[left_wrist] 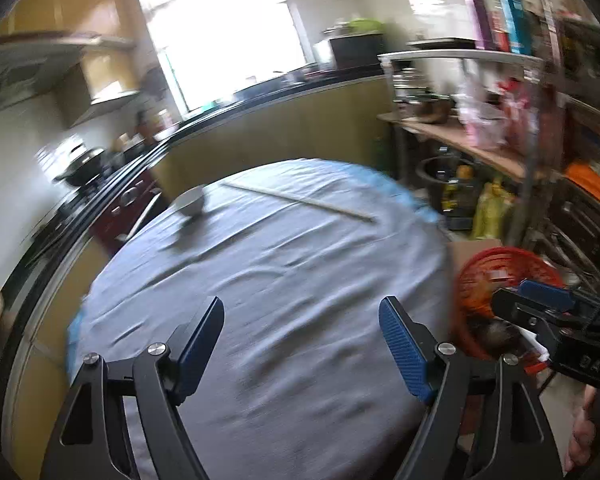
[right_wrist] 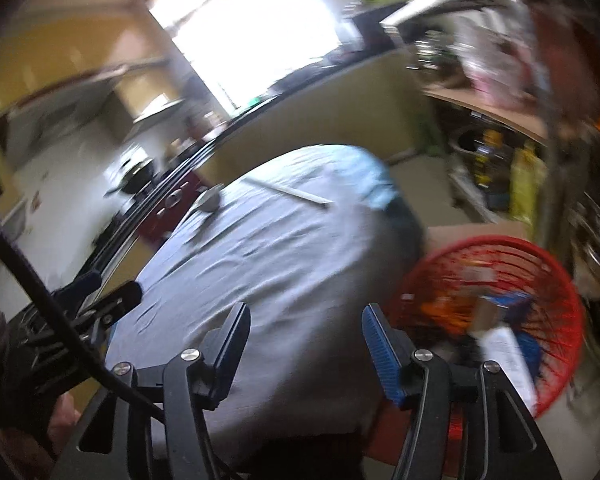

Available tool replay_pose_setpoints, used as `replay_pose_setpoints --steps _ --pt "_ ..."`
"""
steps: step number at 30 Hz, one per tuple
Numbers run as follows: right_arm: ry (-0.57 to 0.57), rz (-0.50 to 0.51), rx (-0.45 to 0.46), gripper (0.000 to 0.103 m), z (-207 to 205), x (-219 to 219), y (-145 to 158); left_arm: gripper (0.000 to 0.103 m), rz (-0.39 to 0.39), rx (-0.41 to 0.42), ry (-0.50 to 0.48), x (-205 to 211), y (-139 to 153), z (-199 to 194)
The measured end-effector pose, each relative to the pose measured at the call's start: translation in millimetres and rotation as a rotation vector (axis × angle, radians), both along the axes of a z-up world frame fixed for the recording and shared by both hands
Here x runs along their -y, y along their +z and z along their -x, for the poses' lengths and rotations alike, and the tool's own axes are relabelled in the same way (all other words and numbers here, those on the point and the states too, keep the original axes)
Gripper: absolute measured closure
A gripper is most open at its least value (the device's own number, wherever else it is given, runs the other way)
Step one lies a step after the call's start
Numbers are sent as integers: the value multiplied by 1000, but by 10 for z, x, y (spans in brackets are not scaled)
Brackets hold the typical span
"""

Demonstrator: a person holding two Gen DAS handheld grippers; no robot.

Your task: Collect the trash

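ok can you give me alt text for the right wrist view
The right gripper hangs open and empty over a round table covered in grey cloth, with a red wire basket of trash on the floor to its right. A white bowl and a long pale stick lie at the table's far side, the left gripper at left.

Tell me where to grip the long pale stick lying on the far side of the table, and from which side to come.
Grip the stick near its middle, coming down from above with the fingers set across its length. It lies flat on the grey tablecloth, thin and straight, so only its narrow width would fit between the pads. Its near side is clear; the white bowl sits apart to its left.
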State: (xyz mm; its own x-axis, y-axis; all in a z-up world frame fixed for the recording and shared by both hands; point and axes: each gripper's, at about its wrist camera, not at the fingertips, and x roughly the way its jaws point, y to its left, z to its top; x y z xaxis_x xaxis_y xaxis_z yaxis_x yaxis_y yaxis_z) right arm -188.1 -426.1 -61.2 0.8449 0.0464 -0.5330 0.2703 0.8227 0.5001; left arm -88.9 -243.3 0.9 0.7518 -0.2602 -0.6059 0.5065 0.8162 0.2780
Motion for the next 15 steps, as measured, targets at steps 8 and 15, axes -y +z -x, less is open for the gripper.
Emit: replay_pose_setpoints --steps 8,15 --pt "140 125 -1 40 -454 -968 285 22 32 41 158 -834 124 -140" --pt "186 192 -17 40 -643 -1504 455 22 64 56 227 -1321 201 -174"
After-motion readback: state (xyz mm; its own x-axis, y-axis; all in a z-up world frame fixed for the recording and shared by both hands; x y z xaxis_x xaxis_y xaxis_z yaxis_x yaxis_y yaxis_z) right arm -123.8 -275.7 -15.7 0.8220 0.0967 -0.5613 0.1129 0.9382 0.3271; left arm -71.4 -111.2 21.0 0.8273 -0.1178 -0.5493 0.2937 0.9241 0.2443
